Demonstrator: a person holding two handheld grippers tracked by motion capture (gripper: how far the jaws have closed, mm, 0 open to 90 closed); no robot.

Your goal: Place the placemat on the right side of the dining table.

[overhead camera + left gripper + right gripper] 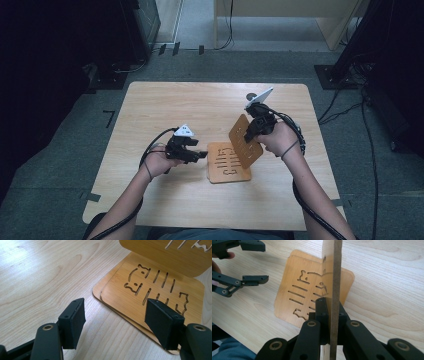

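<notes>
A thin wooden board (253, 154) with slot and animal-shaped cut-outs is held tilted up off the table; my right gripper (248, 136) is shut on its edge. In the right gripper view that lifted board (336, 277) stands edge-on between the shut jaws of my right gripper (332, 308). Below it, matching cut-out boards (225, 170) lie flat, two stacked layers showing (150, 290). My left gripper (201, 154) hovers open just left of the flat stack, nothing between its fingers (115, 315). It also appears open at the upper left (253, 262).
The light wooden table (200, 100) has bare surface to the left and back. A small dark round object (251, 96) sits near the far edge. Cables and dark equipment stand on the grey floor around the table.
</notes>
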